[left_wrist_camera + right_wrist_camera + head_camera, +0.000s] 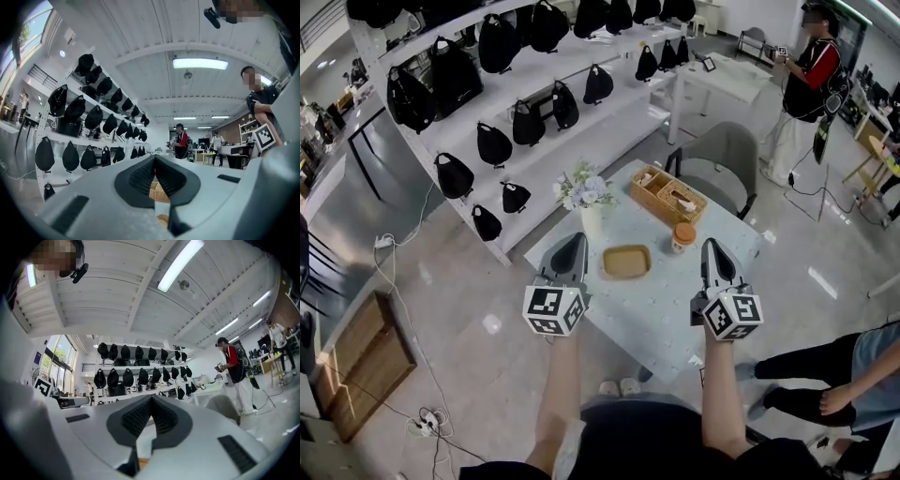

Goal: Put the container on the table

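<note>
A shallow tan container lies flat on the pale table, between my two grippers as the head view shows it. My left gripper hovers above the table to the container's left; its dark pads meet at the tip with nothing between them. To the container's right, my right gripper is held at about the same height, pads together and empty. Both point level toward the far shelves. A sliver of tan shows below the jaws in each gripper view.
On the table stand a white vase of flowers, a woven basket and an orange-lidded jar. A grey chair is behind it, white shelves of black bags at the left. One person stands far right; another sits at the lower right.
</note>
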